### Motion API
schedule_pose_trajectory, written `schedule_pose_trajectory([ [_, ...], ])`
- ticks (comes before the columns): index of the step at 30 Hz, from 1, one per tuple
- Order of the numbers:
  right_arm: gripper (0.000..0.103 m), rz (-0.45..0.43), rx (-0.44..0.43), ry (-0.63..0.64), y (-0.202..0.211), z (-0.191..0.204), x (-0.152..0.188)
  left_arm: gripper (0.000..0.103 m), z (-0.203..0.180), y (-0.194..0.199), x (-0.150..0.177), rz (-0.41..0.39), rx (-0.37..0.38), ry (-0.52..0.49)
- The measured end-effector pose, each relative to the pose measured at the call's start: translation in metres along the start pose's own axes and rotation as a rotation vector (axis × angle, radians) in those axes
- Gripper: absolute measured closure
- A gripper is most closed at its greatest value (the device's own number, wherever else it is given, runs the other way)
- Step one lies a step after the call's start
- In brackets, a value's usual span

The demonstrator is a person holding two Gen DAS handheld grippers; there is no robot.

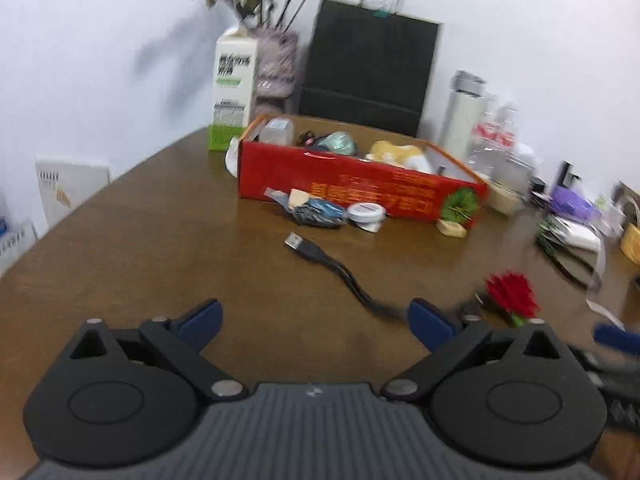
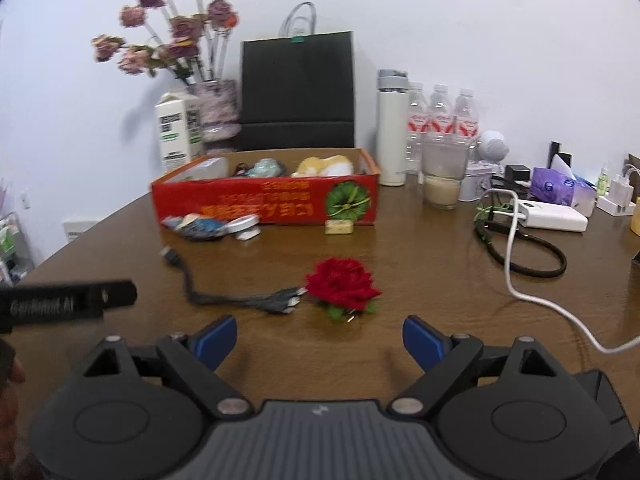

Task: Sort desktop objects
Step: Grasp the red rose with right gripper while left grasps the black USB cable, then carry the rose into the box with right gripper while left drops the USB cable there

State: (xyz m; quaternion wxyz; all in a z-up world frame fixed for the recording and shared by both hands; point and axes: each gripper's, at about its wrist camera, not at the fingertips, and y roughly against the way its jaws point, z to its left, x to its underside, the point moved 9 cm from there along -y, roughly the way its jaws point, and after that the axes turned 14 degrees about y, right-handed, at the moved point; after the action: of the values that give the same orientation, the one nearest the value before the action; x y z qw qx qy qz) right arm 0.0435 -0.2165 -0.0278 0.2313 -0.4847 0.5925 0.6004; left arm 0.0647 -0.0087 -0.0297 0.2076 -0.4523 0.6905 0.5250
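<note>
A red cardboard box (image 1: 340,184) (image 2: 260,200) stands open at mid-table with several small items inside. In front of it lie snack packets (image 1: 316,210) (image 2: 200,224), a round white tin (image 1: 366,212) (image 2: 244,224) and a small yellow packet (image 1: 452,228) (image 2: 339,227). Nearer me are a black USB cable (image 1: 320,256) (image 2: 188,280) and a red fabric rose (image 1: 512,292) (image 2: 342,284). My left gripper (image 1: 314,312) is open and empty, with the cable's tail just ahead of its right finger. My right gripper (image 2: 319,330) is open and empty, just short of the rose.
Along the wall stand a black paper bag (image 2: 298,92), a vase of dried flowers (image 2: 218,110), a white carton (image 2: 176,132), a white flask (image 2: 393,136), water bottles (image 2: 440,116) and a plastic cup (image 2: 443,172). A white power bank (image 2: 556,218), white cord (image 2: 516,280) and black loop cable (image 2: 532,264) lie right.
</note>
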Motion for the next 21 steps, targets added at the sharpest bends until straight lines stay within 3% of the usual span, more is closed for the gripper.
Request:
schedule_pose_trajectory([
  [2, 0.019, 0.010, 0.006, -0.011, -0.011, -0.010, -0.004, 0.028, -0.001, -0.026, -0.011, 0.034, -0.012, 0.039],
  [3, 0.020, 0.010, 0.007, -0.014, -0.018, -0.014, -0.007, 0.030, -0.003, -0.038, -0.015, 0.053, -0.012, 0.046],
  [7, 0.022, 0.015, -0.016, -0.075, -0.042, -0.027, -0.016, 0.026, -0.014, -0.074, -0.025, 0.081, -0.017, 0.051],
  [9, 0.024, 0.037, -0.054, -0.115, -0.057, -0.029, -0.017, 0.030, -0.018, -0.087, -0.027, 0.099, -0.037, 0.031],
  [13, 0.038, 0.089, -0.063, -0.119, -0.084, -0.027, -0.019, 0.055, -0.019, -0.097, -0.029, 0.081, -0.055, 0.030],
  [15, 0.048, 0.108, -0.076, -0.132, -0.092, -0.027, -0.016, 0.076, -0.015, -0.099, -0.031, 0.066, -0.068, 0.029],
  [18, 0.058, 0.115, -0.084, -0.157, -0.100, -0.028, -0.014, 0.079, -0.013, -0.098, -0.030, 0.052, -0.058, 0.004],
  [20, 0.062, 0.116, -0.085, -0.152, -0.101, -0.027, -0.015, 0.089, -0.013, -0.094, -0.030, 0.050, -0.051, 0.010],
  [21, 0.064, 0.112, -0.088, -0.151, -0.099, -0.027, -0.015, 0.099, -0.012, -0.090, -0.030, 0.040, -0.048, 0.020],
])
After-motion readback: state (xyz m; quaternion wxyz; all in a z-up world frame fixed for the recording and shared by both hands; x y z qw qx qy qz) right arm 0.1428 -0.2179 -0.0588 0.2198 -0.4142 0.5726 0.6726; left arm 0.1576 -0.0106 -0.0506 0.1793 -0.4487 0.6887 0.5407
